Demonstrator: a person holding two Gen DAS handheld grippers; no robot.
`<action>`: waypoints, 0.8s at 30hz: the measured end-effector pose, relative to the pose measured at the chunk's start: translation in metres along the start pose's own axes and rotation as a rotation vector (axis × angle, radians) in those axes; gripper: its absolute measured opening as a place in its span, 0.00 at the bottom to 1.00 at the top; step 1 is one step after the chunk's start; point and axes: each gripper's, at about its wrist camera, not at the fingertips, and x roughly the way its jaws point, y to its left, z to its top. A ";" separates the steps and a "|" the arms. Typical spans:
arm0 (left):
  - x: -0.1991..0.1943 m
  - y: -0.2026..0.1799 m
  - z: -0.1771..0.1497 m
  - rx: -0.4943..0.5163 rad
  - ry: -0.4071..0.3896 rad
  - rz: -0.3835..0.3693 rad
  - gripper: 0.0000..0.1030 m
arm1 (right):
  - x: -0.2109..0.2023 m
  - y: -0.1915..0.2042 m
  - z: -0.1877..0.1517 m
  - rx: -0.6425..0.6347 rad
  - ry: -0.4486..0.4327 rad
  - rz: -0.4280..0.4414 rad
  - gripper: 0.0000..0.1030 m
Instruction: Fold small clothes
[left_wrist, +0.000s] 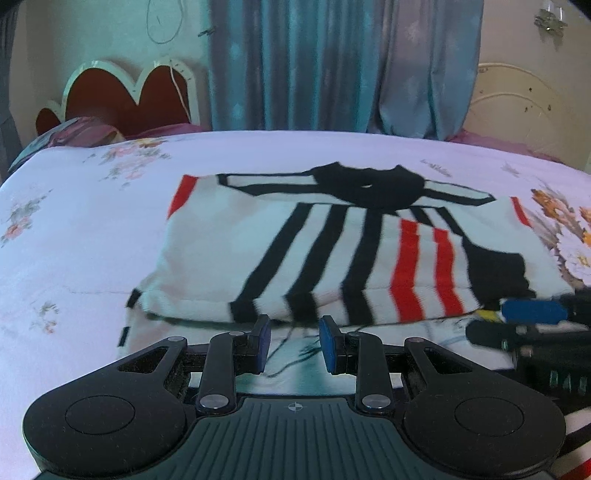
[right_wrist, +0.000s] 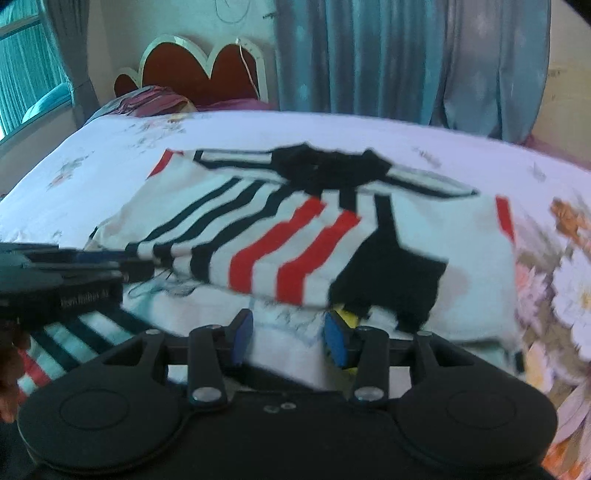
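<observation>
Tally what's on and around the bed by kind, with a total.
Striped shirt: 1
Grippers, left and right: 2
Floral bedspread: 1
Headboard: 1
Curtains: 1 set
Total: 6

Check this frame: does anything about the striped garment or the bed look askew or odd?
Mostly tidy. The striped garment lies folded on the floral bedspread, but loose dark threads trail from its near edge by the open left gripper. Right gripper is open too.
</observation>
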 end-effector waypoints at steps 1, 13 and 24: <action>0.000 -0.002 0.001 -0.007 -0.003 -0.003 0.28 | -0.001 -0.006 0.003 0.009 -0.005 -0.007 0.42; 0.013 -0.009 -0.007 -0.040 0.009 0.017 0.28 | 0.034 -0.098 0.018 0.235 0.042 -0.082 0.45; 0.039 0.015 0.030 -0.057 -0.080 0.136 0.28 | 0.014 -0.073 0.037 0.024 -0.155 -0.112 0.05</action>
